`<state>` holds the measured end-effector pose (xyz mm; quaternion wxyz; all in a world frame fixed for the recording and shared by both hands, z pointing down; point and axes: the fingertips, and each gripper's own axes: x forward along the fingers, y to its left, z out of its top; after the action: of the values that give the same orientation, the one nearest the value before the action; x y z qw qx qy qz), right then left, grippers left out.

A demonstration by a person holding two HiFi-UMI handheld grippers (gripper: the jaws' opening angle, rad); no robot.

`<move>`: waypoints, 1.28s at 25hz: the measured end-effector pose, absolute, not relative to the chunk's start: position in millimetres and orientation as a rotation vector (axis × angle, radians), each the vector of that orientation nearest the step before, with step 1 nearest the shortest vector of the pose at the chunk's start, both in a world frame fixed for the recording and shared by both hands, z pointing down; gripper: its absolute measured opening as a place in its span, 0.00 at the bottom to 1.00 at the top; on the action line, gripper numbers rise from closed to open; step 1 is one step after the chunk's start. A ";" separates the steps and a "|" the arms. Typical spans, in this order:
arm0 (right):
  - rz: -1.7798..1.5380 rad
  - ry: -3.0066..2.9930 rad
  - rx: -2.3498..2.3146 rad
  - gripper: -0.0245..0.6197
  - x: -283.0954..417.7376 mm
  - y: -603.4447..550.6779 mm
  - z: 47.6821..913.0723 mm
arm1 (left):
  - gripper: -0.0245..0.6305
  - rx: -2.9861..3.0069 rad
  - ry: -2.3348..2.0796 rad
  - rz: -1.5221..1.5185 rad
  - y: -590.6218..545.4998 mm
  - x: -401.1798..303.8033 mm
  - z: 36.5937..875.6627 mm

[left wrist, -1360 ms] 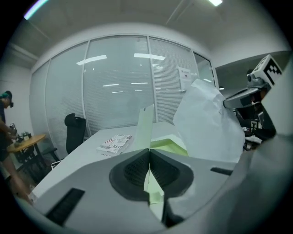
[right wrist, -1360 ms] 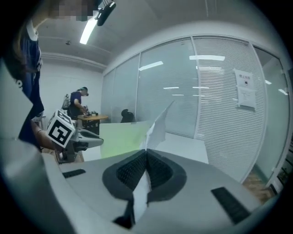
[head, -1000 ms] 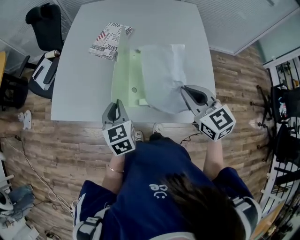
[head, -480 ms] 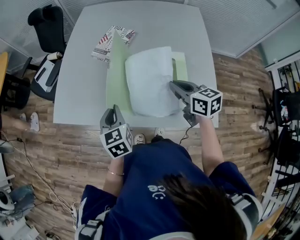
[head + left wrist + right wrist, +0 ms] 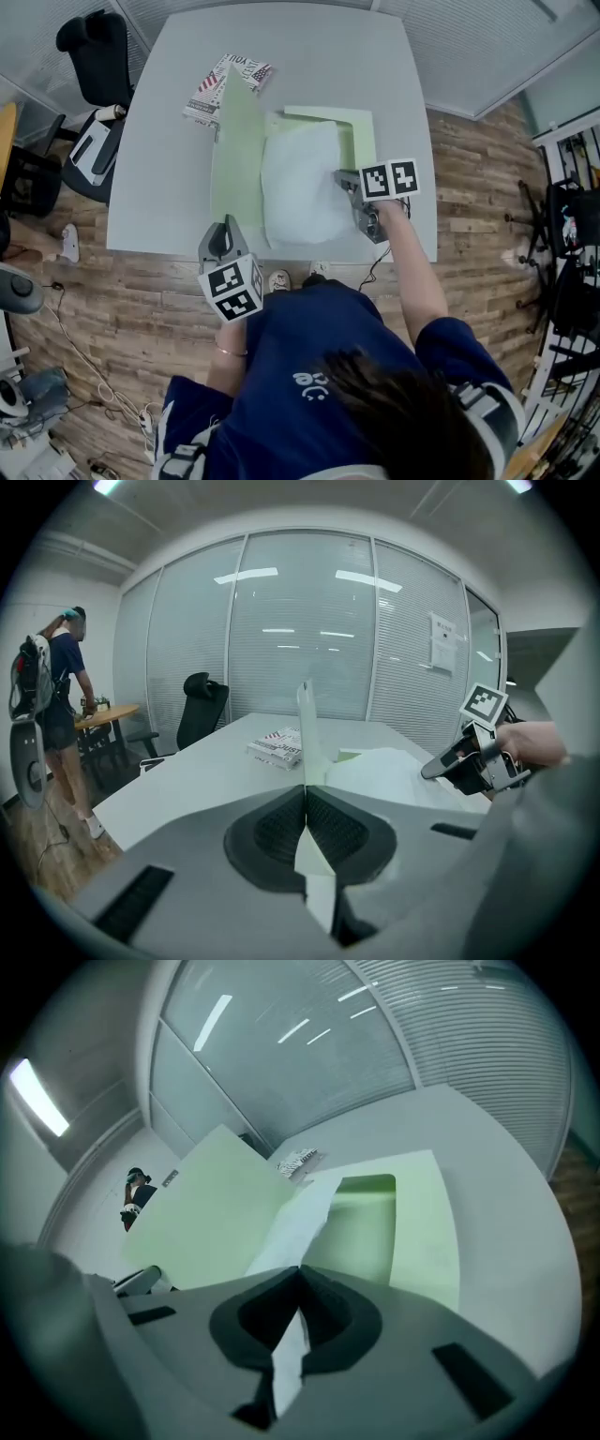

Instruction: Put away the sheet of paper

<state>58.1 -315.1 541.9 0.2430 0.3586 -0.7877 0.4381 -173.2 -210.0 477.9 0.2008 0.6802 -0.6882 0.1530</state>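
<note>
White sheet of paper (image 5: 300, 187) gripped at its right edge by the right gripper (image 5: 341, 177), at frame centre over an open pale green card folder (image 5: 361, 131).
Right jaws clenched on the sheet, which runs out thin between the pads in the right gripper view; left gripper (image 5: 227, 225), lower left, clamped on the near corner of the folder's raised cover, which stands on edge; the sheet billows in a curve above the folder's flat leaf on the light grey table (image 5: 159, 150); whether it touches the leaf cannot be told; its near end is cut off by the jaws; a red-and-white printed booklet (image 5: 223, 82), upper left, sits partly behind the cover.
</note>
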 end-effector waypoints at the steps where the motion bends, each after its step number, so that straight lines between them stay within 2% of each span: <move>1: 1.220 -2.130 0.980 0.05 59.5 -316.6 546.3 | 0.05 1.903 -1.925 0.433 -210.2 -172.4 477.9; 17: 1.429 -1.844 1.140 0.05 96.0 -354.8 587.3 | 0.05 1.922 -1.966 0.510 -208.5 -162.0 473.4; 22: 1.451 -1.863 1.200 0.05 92.4 -368.1 585.8 | 0.05 1.964 -1.957 0.539 -209.6 -156.0 471.3; 26: 1.438 -1.969 1.226 0.05 81.4 -378.5 576.2 | 0.05 2.026 -1.864 0.428 -209.1 -145.6 464.4; 32: 1.395 -2.031 1.317 0.05 80.9 -387.1 573.9 | 0.05 2.072 -1.849 0.482 -209.8 -136.4 463.1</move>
<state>80.9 -387.1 573.9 0.1728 0.4644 -0.7160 0.4917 -136.4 -209.8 463.1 0.1608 0.7256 -0.6475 0.1687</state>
